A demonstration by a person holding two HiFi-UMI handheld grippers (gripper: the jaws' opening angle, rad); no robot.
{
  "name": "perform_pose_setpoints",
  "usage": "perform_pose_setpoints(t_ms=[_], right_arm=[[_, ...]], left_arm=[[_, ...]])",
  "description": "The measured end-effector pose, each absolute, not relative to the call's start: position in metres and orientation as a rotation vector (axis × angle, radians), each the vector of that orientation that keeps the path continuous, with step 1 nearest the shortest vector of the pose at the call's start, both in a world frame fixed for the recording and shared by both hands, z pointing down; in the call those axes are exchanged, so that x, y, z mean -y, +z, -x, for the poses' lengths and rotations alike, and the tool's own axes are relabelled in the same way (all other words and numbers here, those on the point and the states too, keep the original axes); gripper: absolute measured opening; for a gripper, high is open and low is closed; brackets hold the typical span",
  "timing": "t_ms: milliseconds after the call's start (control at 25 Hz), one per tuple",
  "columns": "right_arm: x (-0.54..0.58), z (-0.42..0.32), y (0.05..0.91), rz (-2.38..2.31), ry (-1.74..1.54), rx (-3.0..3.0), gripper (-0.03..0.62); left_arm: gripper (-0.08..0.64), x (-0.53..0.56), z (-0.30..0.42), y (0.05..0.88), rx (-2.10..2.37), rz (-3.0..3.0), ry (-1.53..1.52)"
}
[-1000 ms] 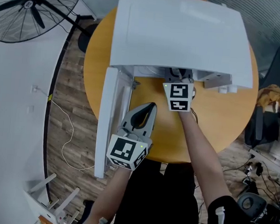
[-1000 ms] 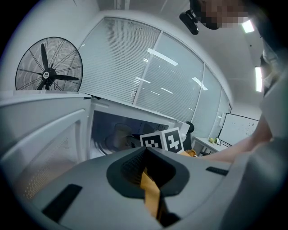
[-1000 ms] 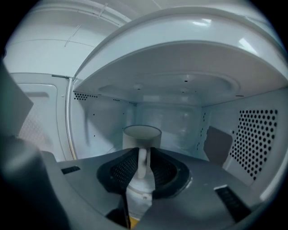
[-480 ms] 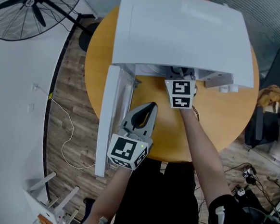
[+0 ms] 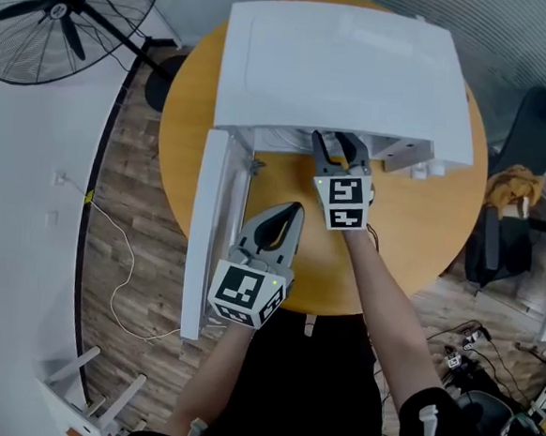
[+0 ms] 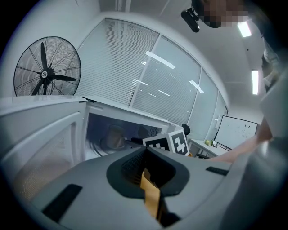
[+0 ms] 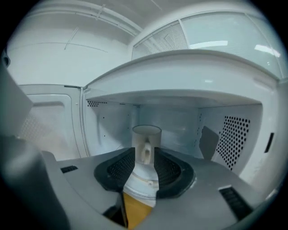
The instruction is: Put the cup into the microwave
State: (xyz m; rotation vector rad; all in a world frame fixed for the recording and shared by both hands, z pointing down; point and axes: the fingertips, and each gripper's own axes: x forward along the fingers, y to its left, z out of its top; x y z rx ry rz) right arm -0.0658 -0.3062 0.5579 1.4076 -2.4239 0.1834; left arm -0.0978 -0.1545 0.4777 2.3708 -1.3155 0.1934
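Right gripper view: right tongs, just opening, stand apart with the white cup (handle outward) between them inside the microwave; left tongs are together, empty.

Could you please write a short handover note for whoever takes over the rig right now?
Right gripper: at the mouth of the microwave, jaws open, having just been opening. The cup shows in the gap between them, but the pads do not press on it.
Left gripper: jaws shut, empty, over the table beside the open door.
Cup: upright inside the microwave, handle facing out.
Done: cup set inside and let go.
Left: draw the right gripper out clear of the cup. Closing the door probably follows, though the task does not name it.
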Motion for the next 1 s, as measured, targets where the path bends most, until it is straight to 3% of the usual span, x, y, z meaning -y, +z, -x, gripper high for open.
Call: perform_pose_setpoints(t_ms=[1000], right_arm=[[0.160, -0.001, 0.503, -1.308, 0.287, 2.516, 0.109]], left_arm=[[-0.005, 0.078, 0.046, 0.466, 1.314, -2.404, 0.254]])
